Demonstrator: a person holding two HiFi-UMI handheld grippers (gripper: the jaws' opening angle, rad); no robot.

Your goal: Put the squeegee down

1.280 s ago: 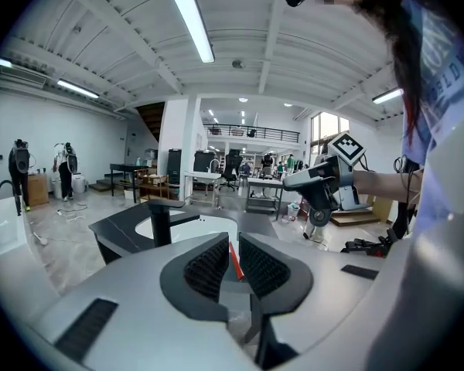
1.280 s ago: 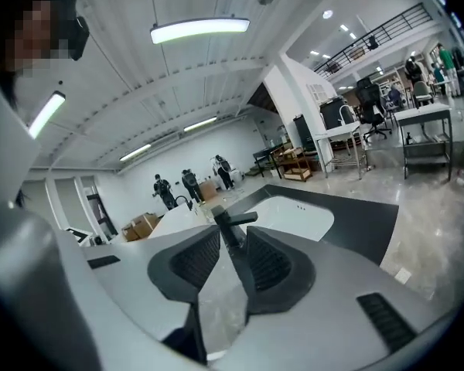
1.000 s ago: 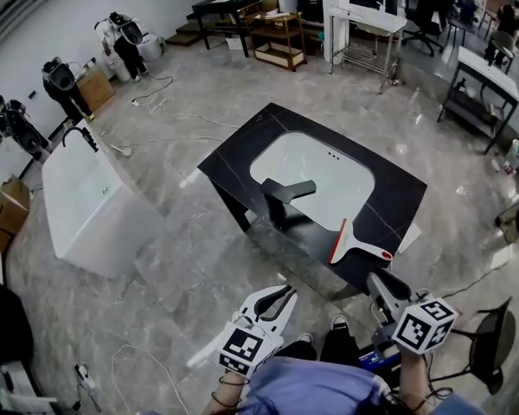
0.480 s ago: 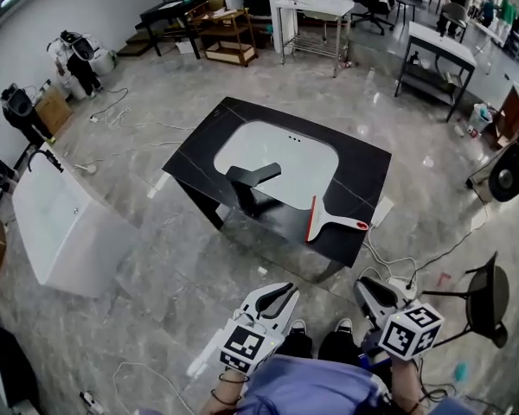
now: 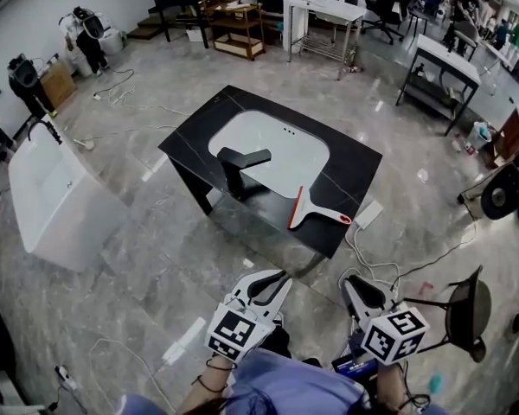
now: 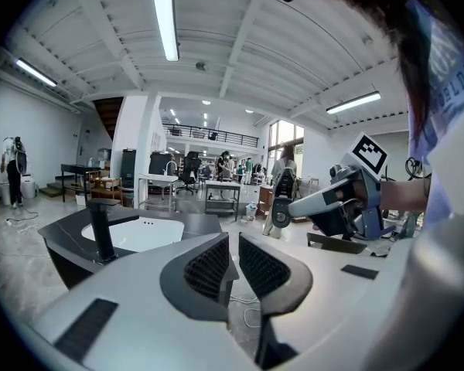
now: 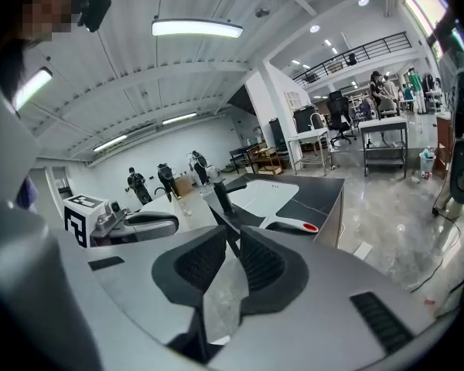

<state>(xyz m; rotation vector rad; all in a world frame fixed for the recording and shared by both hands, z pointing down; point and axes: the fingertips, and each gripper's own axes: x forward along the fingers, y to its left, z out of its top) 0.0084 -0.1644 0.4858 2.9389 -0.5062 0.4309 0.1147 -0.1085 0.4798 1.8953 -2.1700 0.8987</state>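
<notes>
The squeegee (image 5: 307, 210), white with a red blade edge and a red-tipped handle, lies flat on the black countertop (image 5: 355, 167) near its front right corner, right of the black faucet (image 5: 238, 167). Nothing touches it. It also shows in the right gripper view as the squeegee (image 7: 290, 224) beyond the jaws. Both grippers hang close to the person's body, well short of the table. My left gripper (image 5: 272, 279) (image 6: 233, 242) has a narrow gap and holds nothing. My right gripper (image 5: 356, 285) (image 7: 233, 238) is also slightly open and empty.
A white sink basin (image 5: 277, 145) is set in the countertop. A white bathtub (image 5: 52, 197) stands at the left, a black chair (image 5: 463, 314) at the right. Cables (image 5: 389, 262) run over the grey floor between me and the table. Desks and shelves line the back.
The table with the squeegee on it has receded and shifted left in the head view. Both grippers have drawn back from it, empty. The squeegee itself has not moved.
</notes>
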